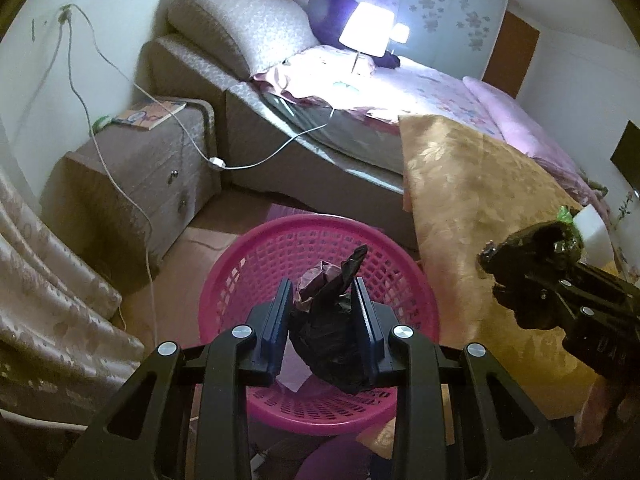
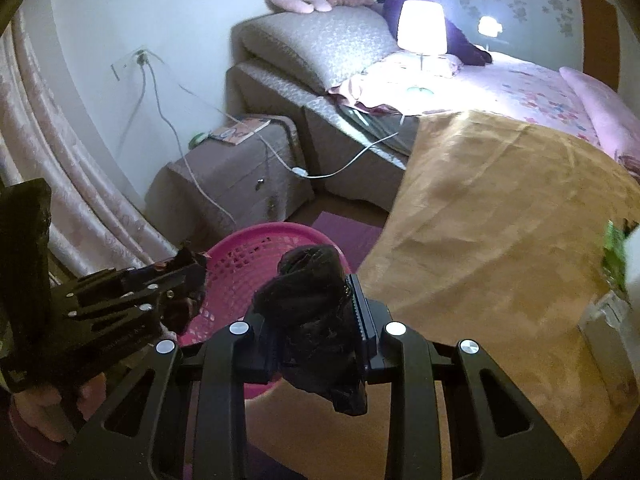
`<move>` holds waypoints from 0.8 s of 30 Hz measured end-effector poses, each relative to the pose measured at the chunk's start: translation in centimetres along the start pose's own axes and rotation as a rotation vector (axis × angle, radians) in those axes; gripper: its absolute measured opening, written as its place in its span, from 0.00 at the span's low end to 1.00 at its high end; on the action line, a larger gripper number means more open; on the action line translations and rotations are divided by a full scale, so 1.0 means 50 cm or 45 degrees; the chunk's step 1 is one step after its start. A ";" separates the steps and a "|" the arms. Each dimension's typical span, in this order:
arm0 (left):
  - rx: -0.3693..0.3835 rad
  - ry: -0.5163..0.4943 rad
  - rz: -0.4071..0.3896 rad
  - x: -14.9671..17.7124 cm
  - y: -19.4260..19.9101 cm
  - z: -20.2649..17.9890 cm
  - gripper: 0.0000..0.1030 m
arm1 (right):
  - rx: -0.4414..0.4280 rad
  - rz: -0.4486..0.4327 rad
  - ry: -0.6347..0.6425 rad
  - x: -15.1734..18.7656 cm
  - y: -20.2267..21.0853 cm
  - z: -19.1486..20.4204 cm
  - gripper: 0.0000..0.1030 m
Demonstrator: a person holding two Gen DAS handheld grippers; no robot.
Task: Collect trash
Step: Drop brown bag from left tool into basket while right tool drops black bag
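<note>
My left gripper (image 1: 323, 312) is shut on a crumpled black and dark red plastic wrapper (image 1: 328, 320) and holds it right over the pink plastic basket (image 1: 256, 264) on the floor. My right gripper (image 2: 308, 312) is shut on a crumpled black plastic bag (image 2: 312, 312), held beside the basket's (image 2: 240, 256) right rim, over the edge of the gold bedspread (image 2: 480, 220). The right gripper also shows in the left wrist view (image 1: 520, 276), to the right of the basket. The left gripper shows in the right wrist view (image 2: 188, 284), at the basket's left.
A bed (image 1: 400, 92) with a lit lamp (image 1: 366, 28) stands behind the basket. A bedside cabinet (image 1: 160, 168) with a book stands left, white cables (image 1: 120, 184) hanging past it. A curtain (image 1: 48, 280) hangs at far left. A green packet and white box (image 1: 588, 228) sit on the bedspread, right.
</note>
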State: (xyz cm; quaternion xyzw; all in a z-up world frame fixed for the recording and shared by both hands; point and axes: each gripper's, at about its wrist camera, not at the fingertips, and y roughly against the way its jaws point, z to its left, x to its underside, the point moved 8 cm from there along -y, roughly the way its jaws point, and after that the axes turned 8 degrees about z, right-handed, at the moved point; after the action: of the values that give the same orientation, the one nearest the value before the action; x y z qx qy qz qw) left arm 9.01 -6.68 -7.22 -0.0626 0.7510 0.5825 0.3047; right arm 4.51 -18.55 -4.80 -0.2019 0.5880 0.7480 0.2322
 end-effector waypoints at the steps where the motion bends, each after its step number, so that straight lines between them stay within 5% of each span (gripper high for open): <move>1: -0.004 0.003 0.003 0.001 -0.003 0.002 0.28 | -0.005 0.006 0.007 -0.004 -0.007 0.004 0.27; 19: -0.044 0.064 0.101 0.022 -0.072 0.047 0.29 | -0.065 0.125 0.032 -0.017 -0.097 0.031 0.28; 24: -0.043 0.075 0.116 0.028 -0.075 0.051 0.34 | -0.076 0.140 0.008 -0.022 -0.106 0.026 0.36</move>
State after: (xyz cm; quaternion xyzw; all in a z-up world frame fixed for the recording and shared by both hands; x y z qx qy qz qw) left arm 10.54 -5.18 -11.44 -0.0508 0.7516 0.6063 0.2547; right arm 8.45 -16.36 -8.05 -0.1785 0.5762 0.7763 0.1829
